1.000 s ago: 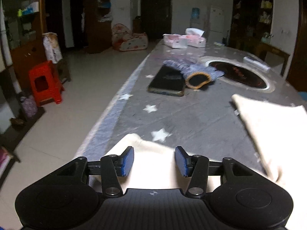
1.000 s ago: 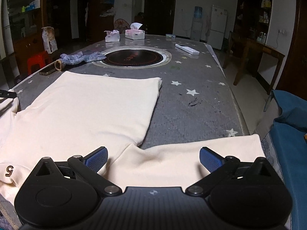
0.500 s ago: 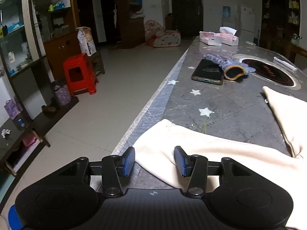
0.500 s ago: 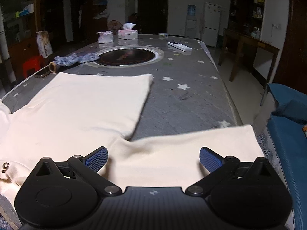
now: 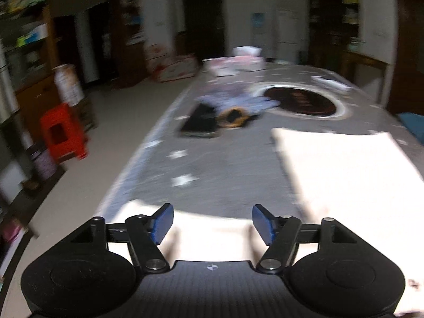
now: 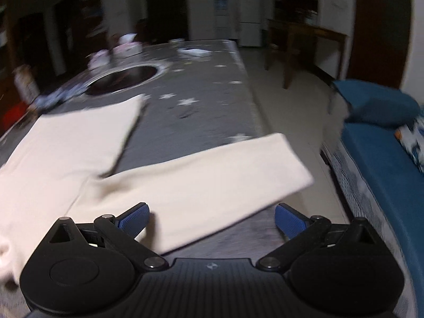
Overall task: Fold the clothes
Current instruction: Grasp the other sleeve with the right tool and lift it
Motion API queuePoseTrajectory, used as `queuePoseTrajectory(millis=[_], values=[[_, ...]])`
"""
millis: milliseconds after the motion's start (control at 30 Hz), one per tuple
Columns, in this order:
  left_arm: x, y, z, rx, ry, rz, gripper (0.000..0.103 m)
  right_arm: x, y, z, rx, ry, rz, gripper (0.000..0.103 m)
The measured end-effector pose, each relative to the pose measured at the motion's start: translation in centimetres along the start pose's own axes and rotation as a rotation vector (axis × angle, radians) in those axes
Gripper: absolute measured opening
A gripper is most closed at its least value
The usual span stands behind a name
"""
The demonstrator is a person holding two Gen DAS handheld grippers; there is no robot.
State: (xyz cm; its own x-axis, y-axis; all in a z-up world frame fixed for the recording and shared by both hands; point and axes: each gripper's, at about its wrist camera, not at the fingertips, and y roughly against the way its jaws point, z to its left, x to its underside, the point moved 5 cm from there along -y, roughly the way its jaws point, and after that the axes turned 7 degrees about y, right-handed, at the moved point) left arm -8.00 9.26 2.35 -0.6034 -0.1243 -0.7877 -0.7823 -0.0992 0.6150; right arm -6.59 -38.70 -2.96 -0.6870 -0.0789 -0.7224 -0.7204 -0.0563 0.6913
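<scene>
- One cream garment (image 6: pixel 66 143)
- Two grippers, left (image 5: pixel 212 222) and right (image 6: pixel 212 217)
- One phone (image 5: pixel 200 126)
- One red stool (image 5: pixel 63 132)
- Two tissue boxes (image 5: pixel 238 63)
- One table (image 5: pixel 225 164)

I'm working in a home's living and dining room: a long star-patterned table (image 5: pixel 228 159) with an inset hotplate (image 5: pixel 302 102), tissue boxes (image 5: pixel 238 62), a white fridge (image 6: pixel 249 16), cluttered shelves (image 5: pixel 29 50), a red stool (image 5: pixel 63 132).

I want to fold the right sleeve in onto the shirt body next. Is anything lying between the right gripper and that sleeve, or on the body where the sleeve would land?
Nothing visible. The right gripper is open directly over the sleeve. The shirt body looks bare.
</scene>
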Motion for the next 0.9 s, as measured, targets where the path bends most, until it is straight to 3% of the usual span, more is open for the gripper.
queuePoseTrajectory(millis=[200,367,533,800,900], values=[[0.0,1.0,-5.6,0.126,-0.104,-0.032,0.087,-0.2,-1.1,-4.4,0.023,-0.165,-0.008,0.092],[0.4,0.9,-8.4,0.180,-0.150,-0.028,0.090,-0.1,-2.3,-7.3,-0.011,-0.303,-0.002,0.076],[1.0,0.6,-9.8,0.201,-0.178,-0.013,0.090,0.2,-3.5,-8.9,-0.070,-0.417,-0.004,0.066],[1.5,0.5,-10.7,0.218,-0.200,-0.002,0.091,-0.8,-3.3,-8.4,-0.019,-0.351,-0.066,0.041],[1.6,0.5,-11.0,0.226,-0.204,-0.001,0.091,-1.2,-3.1,-7.9,-0.017,-0.319,-0.084,0.025]])
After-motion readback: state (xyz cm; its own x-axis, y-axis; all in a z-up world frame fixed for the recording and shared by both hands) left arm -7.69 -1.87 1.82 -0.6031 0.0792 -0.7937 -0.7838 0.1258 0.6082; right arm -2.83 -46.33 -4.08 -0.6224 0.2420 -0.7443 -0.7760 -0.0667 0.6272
